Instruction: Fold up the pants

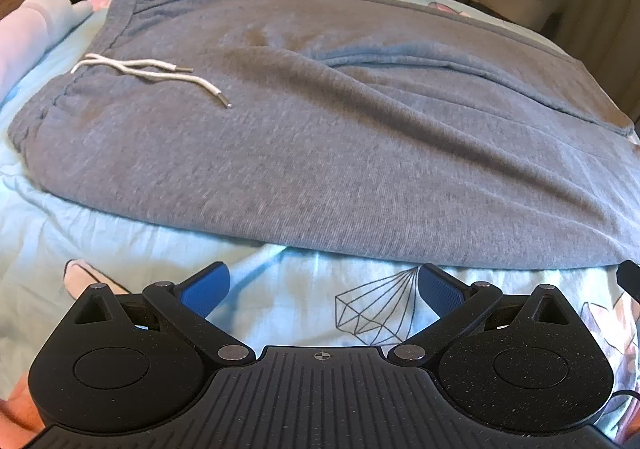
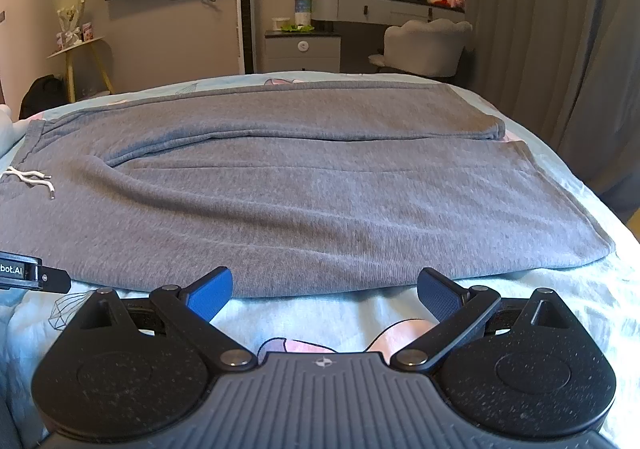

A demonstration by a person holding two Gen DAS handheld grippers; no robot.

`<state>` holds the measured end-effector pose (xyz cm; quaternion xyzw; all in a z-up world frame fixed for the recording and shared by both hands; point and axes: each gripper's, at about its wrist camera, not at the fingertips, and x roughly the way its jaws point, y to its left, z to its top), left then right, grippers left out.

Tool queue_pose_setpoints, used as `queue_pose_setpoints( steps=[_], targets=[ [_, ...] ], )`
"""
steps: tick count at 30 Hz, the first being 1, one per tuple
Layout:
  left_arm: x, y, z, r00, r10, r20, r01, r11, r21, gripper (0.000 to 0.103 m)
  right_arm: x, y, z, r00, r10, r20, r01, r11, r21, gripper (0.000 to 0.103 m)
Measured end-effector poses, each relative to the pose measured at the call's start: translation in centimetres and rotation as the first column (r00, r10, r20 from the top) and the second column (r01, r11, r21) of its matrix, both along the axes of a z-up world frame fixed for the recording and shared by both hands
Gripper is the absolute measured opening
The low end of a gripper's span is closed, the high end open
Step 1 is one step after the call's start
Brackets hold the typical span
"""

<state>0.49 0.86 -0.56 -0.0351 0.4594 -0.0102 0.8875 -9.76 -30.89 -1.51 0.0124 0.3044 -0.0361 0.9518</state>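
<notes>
Grey sweatpants lie flat across the bed, waistband to the left, legs to the right. They also fill the right wrist view. A white drawstring lies on the waist area, and shows in the right wrist view. My left gripper is open and empty, just short of the near edge of the pants near the waist. My right gripper is open and empty, just short of the near leg's edge. The left gripper's side shows at the left of the right wrist view.
The light blue bedsheet with printed diamond shapes covers the bed. A pink pillow lies at far left. Beyond the bed stand a white chair, a dresser with mirror, a nightstand and a yellow-legged side table.
</notes>
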Motion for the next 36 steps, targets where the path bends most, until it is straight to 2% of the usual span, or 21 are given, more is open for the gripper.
queue_pose_setpoints(
  steps=[13, 19, 24, 27, 29, 32, 36],
  targets=[
    [-0.1, 0.3, 0.3, 1.0, -0.017, 0.013, 0.017, 0.999, -0.028, 0.103, 0.6, -0.5, -0.3, 0.999, -0.02, -0.039, 0.021, 0.999, 0.03, 0.099],
    [-0.3, 0.3, 0.6, 0.999, -0.032, 0.027, 0.033, 0.999, -0.04, 0.103, 1.0, -1.2, -0.5, 0.997, -0.036, -0.063, 0.041, 0.996, 0.082, 0.099],
    [-1.0, 0.3, 1.5, 0.997, -0.043, 0.056, 0.046, 0.997, -0.055, 0.103, 2.5, -3.0, -1.7, 0.983, -0.087, -0.162, 0.115, 0.979, 0.171, 0.099],
    [-1.2, 0.8, 2.5, 0.996, -0.033, 0.085, 0.039, 0.996, -0.075, 0.103, 4.2, -5.0, -4.1, 0.942, -0.106, -0.317, 0.2, 0.939, 0.281, 0.099],
    [-1.0, 1.4, 3.3, 0.994, -0.014, 0.112, 0.026, 0.994, -0.107, 0.103, 4.3, -5.5, -4.4, 0.941, -0.128, -0.314, 0.228, 0.924, 0.308, 0.099],
    [0.2, 2.8, 4.9, 0.984, 0.052, 0.173, -0.027, 0.99, -0.14, 0.103, 4.6, -5.1, -4.7, 0.937, -0.147, -0.316, 0.243, 0.926, 0.29, 0.099],
    [2.8, 4.9, 6.4, 0.954, 0.145, 0.261, -0.12, 0.987, -0.108, 0.103, 5.4, -3.2, -4.6, 0.925, -0.126, -0.358, 0.195, 0.967, 0.165, 0.099]
  ],
)
